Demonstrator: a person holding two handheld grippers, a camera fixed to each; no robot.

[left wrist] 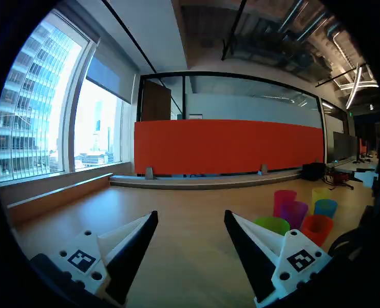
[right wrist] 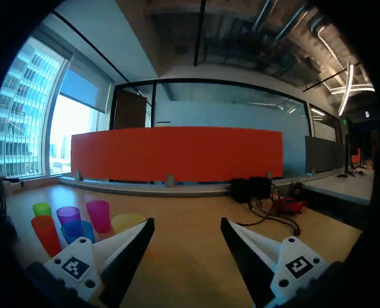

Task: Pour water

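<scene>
Closely, 6 coloured cups cluster on the table.

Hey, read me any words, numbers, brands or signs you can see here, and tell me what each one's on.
No text can be read.
The square markers on the left gripper and right gripper: black-and-white patterns, not words.
The small frame on the far wall: too small to read.
The cups: no print visible.
</scene>
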